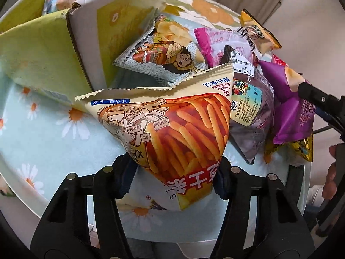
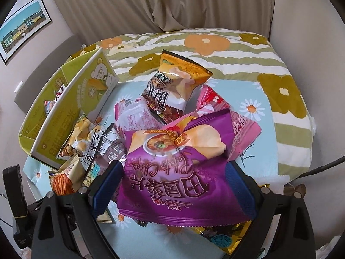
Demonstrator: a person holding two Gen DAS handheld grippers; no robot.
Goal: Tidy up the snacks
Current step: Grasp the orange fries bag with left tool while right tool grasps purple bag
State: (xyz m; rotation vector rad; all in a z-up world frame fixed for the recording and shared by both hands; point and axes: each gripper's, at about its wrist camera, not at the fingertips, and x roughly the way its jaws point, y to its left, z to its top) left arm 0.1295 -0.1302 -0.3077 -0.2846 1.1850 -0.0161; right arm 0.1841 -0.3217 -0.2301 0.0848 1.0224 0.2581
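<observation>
My left gripper [image 1: 172, 172] is shut on a cream and orange bag of potato sticks [image 1: 172, 129], held tilted above the daisy-print cloth [image 1: 43, 133]. The same bag shows in the right wrist view [image 2: 66, 177] at the lower left. My right gripper [image 2: 174, 181] is shut on a purple bag of potato chips [image 2: 179, 172], which also shows in the left wrist view [image 1: 289, 108]. A green cardboard box [image 1: 49, 51] with raised flaps stands at the left and holds a few snack bags [image 1: 58, 2]; it also shows in the right wrist view [image 2: 71, 99].
A pile of snack bags lies on the cloth: a cartoon-figure bag [image 1: 168, 51], a pink bag [image 2: 133, 116], an orange chip bag [image 2: 179, 79], a dark bag [image 1: 250, 112]. A flowered quilt [image 2: 215, 54] and curtain [image 2: 172, 2] lie behind.
</observation>
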